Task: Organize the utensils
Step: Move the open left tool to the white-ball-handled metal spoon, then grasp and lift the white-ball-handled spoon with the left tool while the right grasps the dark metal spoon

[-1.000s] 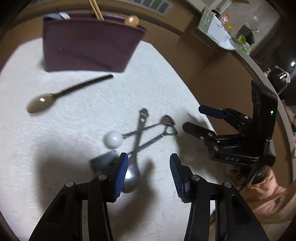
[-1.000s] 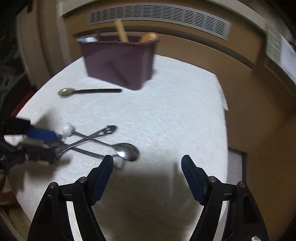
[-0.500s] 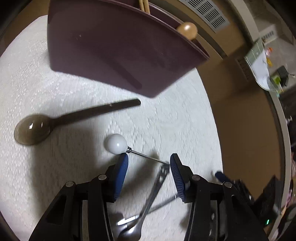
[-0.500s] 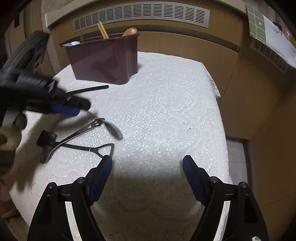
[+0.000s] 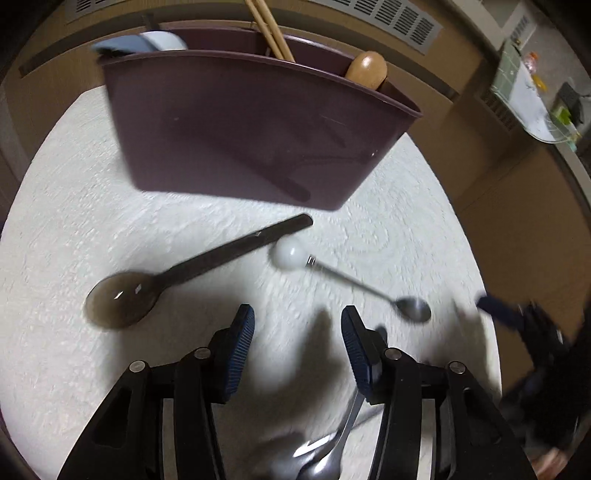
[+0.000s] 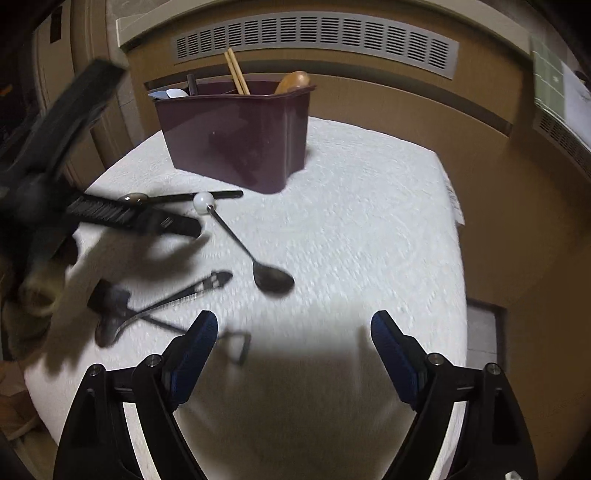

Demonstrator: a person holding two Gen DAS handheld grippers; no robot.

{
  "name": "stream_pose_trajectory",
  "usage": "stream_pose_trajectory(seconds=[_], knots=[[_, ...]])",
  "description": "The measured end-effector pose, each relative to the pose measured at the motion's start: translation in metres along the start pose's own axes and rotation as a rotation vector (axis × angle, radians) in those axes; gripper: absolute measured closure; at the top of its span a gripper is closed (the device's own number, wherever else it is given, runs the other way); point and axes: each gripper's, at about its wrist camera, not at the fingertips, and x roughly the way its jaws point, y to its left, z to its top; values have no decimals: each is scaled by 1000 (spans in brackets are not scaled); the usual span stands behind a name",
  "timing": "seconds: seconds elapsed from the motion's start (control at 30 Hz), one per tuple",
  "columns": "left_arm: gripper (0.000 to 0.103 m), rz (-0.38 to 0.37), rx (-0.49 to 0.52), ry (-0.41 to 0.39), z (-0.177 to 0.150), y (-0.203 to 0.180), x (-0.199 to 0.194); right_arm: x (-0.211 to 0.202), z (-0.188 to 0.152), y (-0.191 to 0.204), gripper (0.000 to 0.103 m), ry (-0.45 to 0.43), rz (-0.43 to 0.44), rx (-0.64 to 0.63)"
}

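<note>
A maroon utensil caddy (image 5: pixel 255 133) (image 6: pixel 236 129) stands at the back of the white cloth and holds chopsticks (image 5: pixel 269 29) and a wooden handle (image 5: pixel 367 70). A long dark spoon (image 5: pixel 192 269) lies in front of it. A thin metal spoon with a white ball end (image 5: pixel 291 253) (image 6: pixel 236 236) lies free beside it. My left gripper (image 5: pixel 297 347) (image 6: pixel 147 218) is open and empty above the cloth near both spoons. My right gripper (image 6: pixel 293 350) is open and empty over the near cloth. A metal spoon and fork (image 6: pixel 166 302) lie crossed at the left.
The white lace cloth (image 6: pixel 351 229) covers a small table with its edge at the right. A wooden wall with a vent (image 6: pixel 314 37) stands behind the caddy. A wire-ended utensil (image 6: pixel 236 343) lies by my right gripper's left finger.
My left gripper has moved toward the caddy. The ball-ended spoon has left the crossed pile and now lies alone beside the dark spoon. My right gripper drew back.
</note>
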Motion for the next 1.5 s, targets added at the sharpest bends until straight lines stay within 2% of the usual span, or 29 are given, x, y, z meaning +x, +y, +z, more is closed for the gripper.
stream_pose_trajectory(seconds=[0.07,0.2,0.27,0.47,0.6,0.67,0.77,0.9,1.07,1.13,1.17,1.27,1.37,1.43,1.5], knots=[[44,-6,-12,-20,-12,16,-14,16,15,3,20,24,18,-24],[43,34,-67,-58,-32,51,-38,48,36,12,20,101,43,-30],[37,52,-104,-81,-39,67,-48,54,38,22,20,129,96,-13],[34,84,-199,-137,-51,117,-72,42,24,78,20,141,227,-77],[34,73,-236,-151,-52,125,-72,32,18,119,21,161,348,-145],[34,64,-224,-144,-52,121,-67,23,18,128,25,154,390,-174],[34,47,-176,-124,-57,109,-63,5,19,123,25,81,302,-199],[34,32,-86,-113,-54,80,-55,-7,12,79,25,30,145,-108],[34,-3,135,-148,-30,24,-47,-8,-1,23,25,-14,-59,17],[40,-6,198,-140,-17,7,-38,-9,-9,8,25,-22,-82,67],[48,11,231,-118,-8,-3,-27,-9,-13,1,25,-24,-82,88],[62,40,260,-39,11,-15,3,-9,-24,-5,25,-26,-84,113],[63,70,260,0,21,-20,23,-10,-31,-2,25,-30,-106,114],[64,81,252,-6,29,-23,30,-10,-29,-3,25,-26,-103,125],[72,91,251,-18,34,-25,33,-10,-30,-6,25,-13,-75,146]])
